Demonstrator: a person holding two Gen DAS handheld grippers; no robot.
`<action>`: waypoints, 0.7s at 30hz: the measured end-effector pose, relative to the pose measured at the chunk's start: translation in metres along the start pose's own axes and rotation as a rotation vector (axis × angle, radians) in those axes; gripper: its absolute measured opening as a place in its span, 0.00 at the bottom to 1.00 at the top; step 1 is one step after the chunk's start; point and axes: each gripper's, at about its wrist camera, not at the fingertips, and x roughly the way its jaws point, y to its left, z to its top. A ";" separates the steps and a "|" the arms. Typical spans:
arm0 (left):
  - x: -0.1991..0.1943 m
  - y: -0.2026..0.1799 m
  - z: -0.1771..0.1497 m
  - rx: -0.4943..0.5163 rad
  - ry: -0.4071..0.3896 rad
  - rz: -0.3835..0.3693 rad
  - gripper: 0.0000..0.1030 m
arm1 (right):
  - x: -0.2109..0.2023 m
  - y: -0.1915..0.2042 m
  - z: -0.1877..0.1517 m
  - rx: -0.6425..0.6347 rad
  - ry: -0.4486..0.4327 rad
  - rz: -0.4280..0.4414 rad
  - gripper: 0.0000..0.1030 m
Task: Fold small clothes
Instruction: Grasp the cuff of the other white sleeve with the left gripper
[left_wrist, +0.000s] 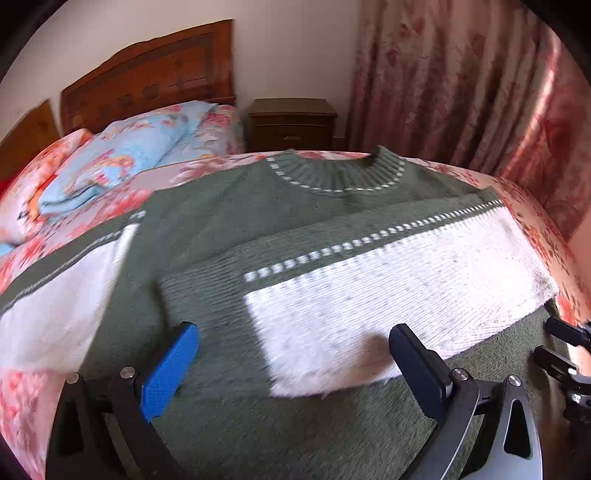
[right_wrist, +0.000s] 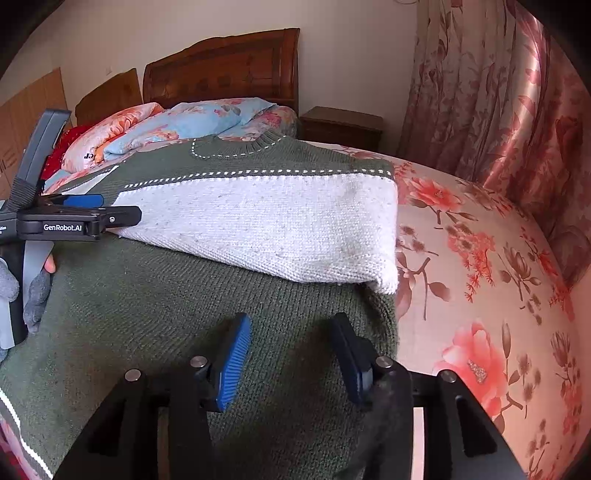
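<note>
risk: the folded sleeve (right_wrist: 266, 225) is lying loose across the sweater (right_wrist: 147, 314) chest, its cuff end draping off the right edge toward the bed (right_wrist: 480, 258). any drag from a tool while the next fold is being taken is likely pulling it askew. the knit is thick and soft, so a shallow pinch is probably catching only the top layer and letting the fold slump.

the other sleeve (left_wrist: 62, 310) is lying spread out at left, not yet folded in, so the garment is sitting lopsided.

left tool (left_wrist: 291, 362): jaws standing wide, holding nothing, hovering just over the near end of the folded sleeve; contact cannot be told through the blur. in the right view it is showing side-on at the left edge (right_wrist: 122, 216).

right tool (right_wrist: 291, 354): jaws moderately apart, holding nothing, sitting over the green body near its right edge, just near of the sleeve.

sweater is lying flat on the floral bed, collar (left_wrist: 340, 173) at the far side, hem toward the tools.
</note>
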 end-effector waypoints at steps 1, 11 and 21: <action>-0.008 0.008 -0.004 -0.030 -0.007 0.004 1.00 | 0.000 0.000 0.000 -0.004 0.000 -0.001 0.46; -0.085 0.260 -0.073 -0.647 -0.120 0.068 1.00 | 0.002 0.001 0.000 -0.023 0.007 0.040 0.58; -0.071 0.428 -0.120 -1.152 -0.219 0.004 1.00 | 0.002 0.000 -0.001 -0.020 0.005 0.045 0.58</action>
